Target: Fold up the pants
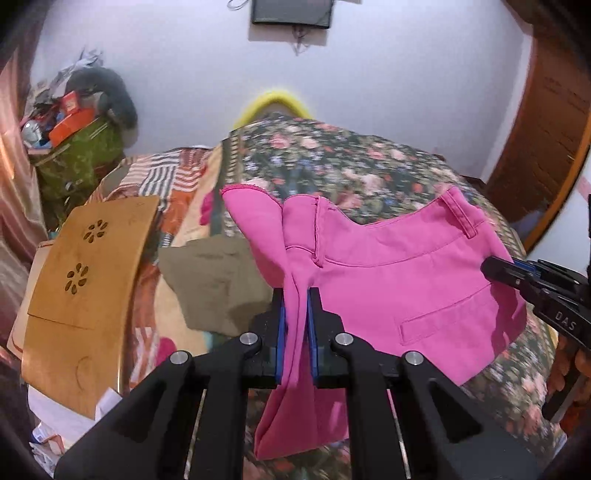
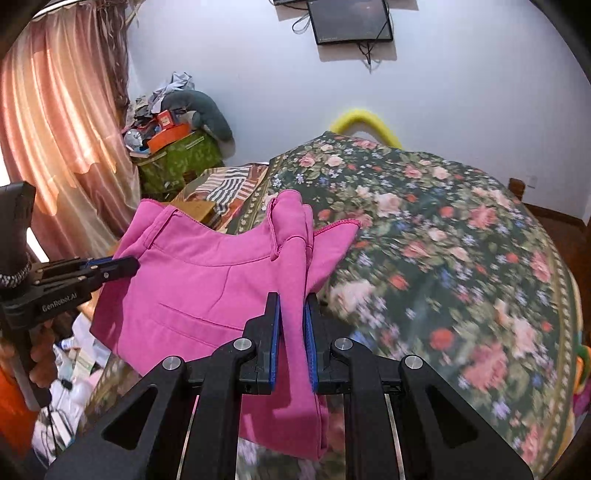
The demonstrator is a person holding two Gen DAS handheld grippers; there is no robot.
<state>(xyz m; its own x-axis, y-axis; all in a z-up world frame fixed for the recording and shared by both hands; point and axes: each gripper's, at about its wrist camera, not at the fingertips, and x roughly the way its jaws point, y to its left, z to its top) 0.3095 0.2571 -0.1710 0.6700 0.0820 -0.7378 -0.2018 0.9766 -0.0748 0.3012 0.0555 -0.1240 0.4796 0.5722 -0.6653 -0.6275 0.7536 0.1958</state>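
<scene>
pink cotton pants [image 1: 388, 273], one pair, hang between your two grippers above the floral bedspread [image 2: 443, 229]. left gripper [image 1: 295, 317] is clamped on a bunched edge; right gripper [image 2: 291, 321] is clamped on the opposite bunch. judged progress: the garment looks doubled but not laid flat; folding and placing remain. farther off: one wooden board [image 1: 88, 266], one wall screen [image 2: 351, 20].

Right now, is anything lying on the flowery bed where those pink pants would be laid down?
Nothing visible. The pink pants hang from the left gripper and right gripper, and the floral bedspread beyond looks bare.
</scene>
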